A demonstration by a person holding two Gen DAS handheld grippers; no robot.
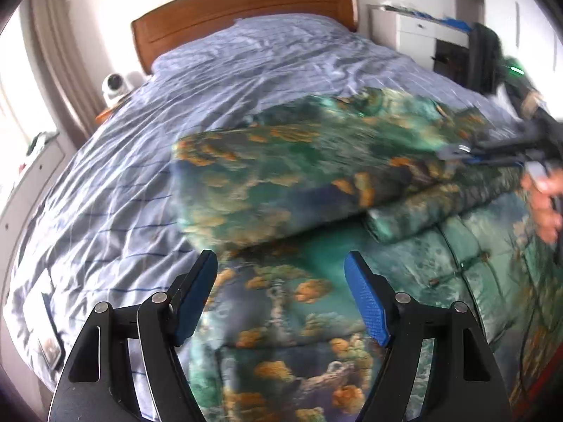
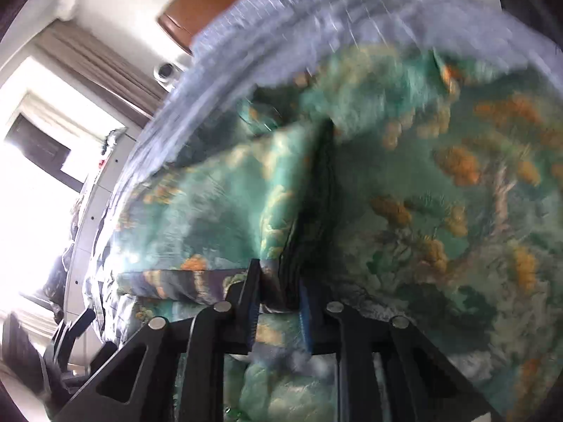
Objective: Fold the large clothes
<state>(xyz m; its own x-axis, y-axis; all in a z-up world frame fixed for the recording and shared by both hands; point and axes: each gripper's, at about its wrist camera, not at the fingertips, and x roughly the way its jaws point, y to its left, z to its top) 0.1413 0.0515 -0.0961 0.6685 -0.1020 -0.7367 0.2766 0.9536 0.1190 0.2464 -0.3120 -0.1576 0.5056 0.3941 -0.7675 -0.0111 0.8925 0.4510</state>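
Observation:
A large green padded garment with an orange and teal landscape print (image 1: 288, 183) lies on the bed, partly folded over itself. My left gripper (image 1: 281, 299) is open and empty just above its near part. My right gripper (image 2: 278, 302) is shut on a folded edge of the garment (image 2: 274, 211) and holds it lifted. The right gripper also shows in the left wrist view (image 1: 457, 151) at the far right, over the garment's upper layer, with a hand behind it.
The bed has a wrinkled blue striped sheet (image 1: 140, 161) and a brown wooden headboard (image 1: 242, 10). A white camera (image 1: 114, 86) stands on a nightstand at the left. A white cabinet (image 1: 422, 38) stands at the back right. Curtains and a bright window are on the left.

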